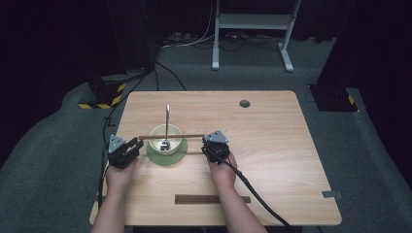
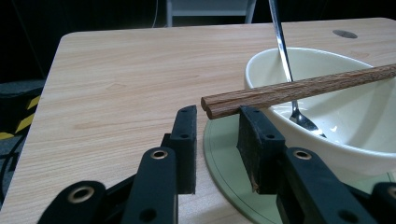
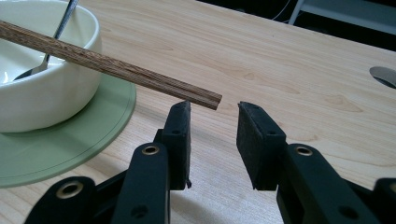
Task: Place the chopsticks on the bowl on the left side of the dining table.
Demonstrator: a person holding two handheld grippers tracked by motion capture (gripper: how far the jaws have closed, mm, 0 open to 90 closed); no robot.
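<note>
The wooden bench (image 1: 272,145) carried a green plate (image 1: 167,156) with a cream bowl (image 1: 165,139) on it, a spoon (image 1: 166,124) standing inside. A pair of chopsticks (image 1: 170,137) lay across the bowl's rim. The left tongs (image 2: 215,122) and right tongs (image 3: 214,120) stood open at either end, gripping nothing

I'm looking at a light wooden table (image 1: 272,145) with a round hole (image 1: 244,103) near its far edge. A dark wooden strip (image 1: 212,199) lies flat along the near edge. Behind the table on grey carpet (image 1: 48,160) I've got a white stand (image 1: 252,22), loose cables (image 1: 194,39) and a yellow-and-black striped base (image 1: 104,97).
</note>
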